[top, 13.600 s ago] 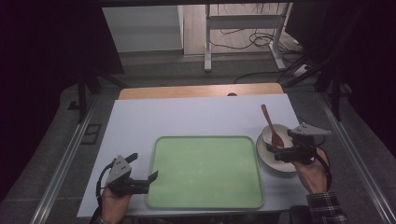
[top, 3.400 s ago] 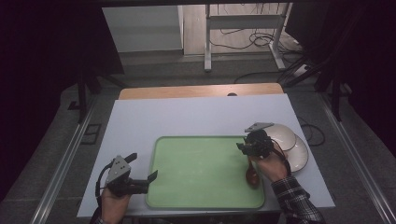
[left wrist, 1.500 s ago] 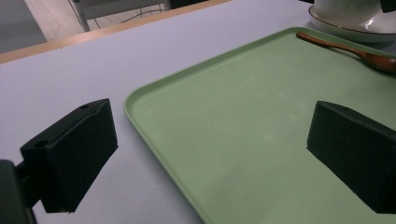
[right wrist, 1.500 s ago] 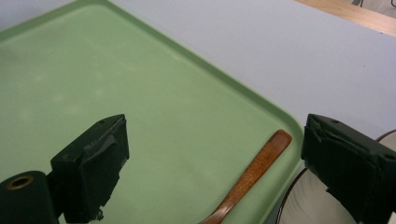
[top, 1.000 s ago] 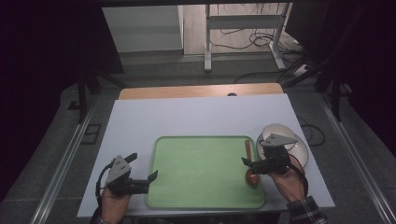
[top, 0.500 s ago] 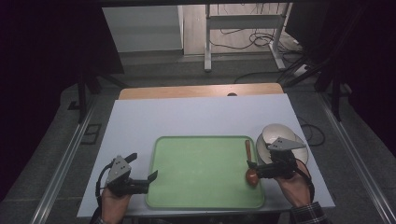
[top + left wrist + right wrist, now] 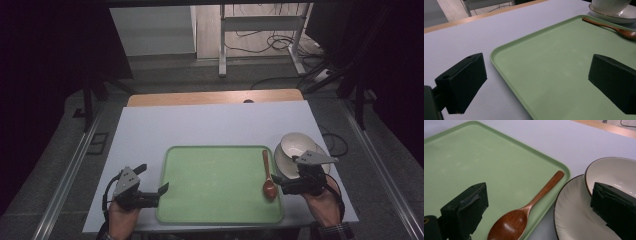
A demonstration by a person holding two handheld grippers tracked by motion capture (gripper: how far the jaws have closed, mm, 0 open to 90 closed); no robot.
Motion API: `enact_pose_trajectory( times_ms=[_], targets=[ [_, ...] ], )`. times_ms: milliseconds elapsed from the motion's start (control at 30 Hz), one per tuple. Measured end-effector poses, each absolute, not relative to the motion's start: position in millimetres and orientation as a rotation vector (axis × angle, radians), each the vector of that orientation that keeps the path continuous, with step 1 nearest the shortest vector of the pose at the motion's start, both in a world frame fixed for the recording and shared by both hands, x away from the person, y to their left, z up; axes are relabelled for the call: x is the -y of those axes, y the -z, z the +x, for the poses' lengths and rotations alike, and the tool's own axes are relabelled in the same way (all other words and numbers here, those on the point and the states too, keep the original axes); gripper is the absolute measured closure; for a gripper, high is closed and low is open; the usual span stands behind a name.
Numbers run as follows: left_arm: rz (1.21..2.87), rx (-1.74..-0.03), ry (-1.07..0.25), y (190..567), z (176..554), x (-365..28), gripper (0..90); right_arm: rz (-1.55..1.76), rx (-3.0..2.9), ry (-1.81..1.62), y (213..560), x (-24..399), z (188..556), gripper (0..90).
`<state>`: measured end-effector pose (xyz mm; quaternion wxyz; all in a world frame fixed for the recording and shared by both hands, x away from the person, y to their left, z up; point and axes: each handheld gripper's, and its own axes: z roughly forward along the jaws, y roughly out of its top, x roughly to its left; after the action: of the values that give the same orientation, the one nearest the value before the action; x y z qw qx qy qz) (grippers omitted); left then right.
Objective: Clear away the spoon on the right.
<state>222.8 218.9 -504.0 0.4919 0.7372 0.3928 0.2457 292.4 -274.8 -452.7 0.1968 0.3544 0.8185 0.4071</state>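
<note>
We see the brown wooden spoon (image 7: 268, 177) lying along the flat green plastic tray's (image 7: 215, 185) right edge, lower centre; right gripper (image 7: 286, 188) jaws apart beside it; left gripper (image 7: 159, 192) jaws apart, lower left.

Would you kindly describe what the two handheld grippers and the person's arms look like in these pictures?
Each gripper is a black body with two blocky black fingers and a grey three-cornered plate on top. The left gripper trails a black cable that loops beside the hand. The right gripper also trails a dark cable near the wrist. The right wrist shows a dark checked sleeve cuff. No markings are readable.
</note>
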Motion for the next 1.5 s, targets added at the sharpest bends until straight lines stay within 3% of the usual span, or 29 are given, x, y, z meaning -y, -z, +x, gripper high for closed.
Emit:
enact_pose_trajectory(
  times_ms=[1500],
  targets=[
    [1.785,-0.959,-0.599,505,223,-219,1.5,1.138,-2.172,-1.067,465,327,260,0.8]
  ],
)
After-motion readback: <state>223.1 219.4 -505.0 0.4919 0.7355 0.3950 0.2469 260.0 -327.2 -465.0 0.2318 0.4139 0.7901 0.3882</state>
